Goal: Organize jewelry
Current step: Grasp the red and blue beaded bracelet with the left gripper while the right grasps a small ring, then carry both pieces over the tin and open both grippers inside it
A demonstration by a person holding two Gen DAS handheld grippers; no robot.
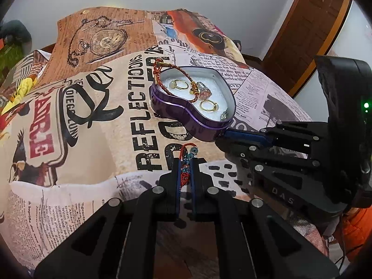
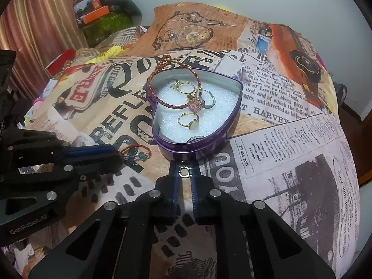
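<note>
Just before the heart-shaped tin [image 2: 197,144], the left gripper [image 1: 186,174] pinches a red-corded beaded bracelet [image 1: 187,162]; the right gripper [image 2: 184,172] pinches a pale-stoned ring [image 2: 184,171].

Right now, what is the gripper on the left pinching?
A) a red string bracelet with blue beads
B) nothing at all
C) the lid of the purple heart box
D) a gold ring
A: in the left wrist view the left gripper is shut on the red string bracelet with blue beads, just in front of the purple heart tin.
</note>
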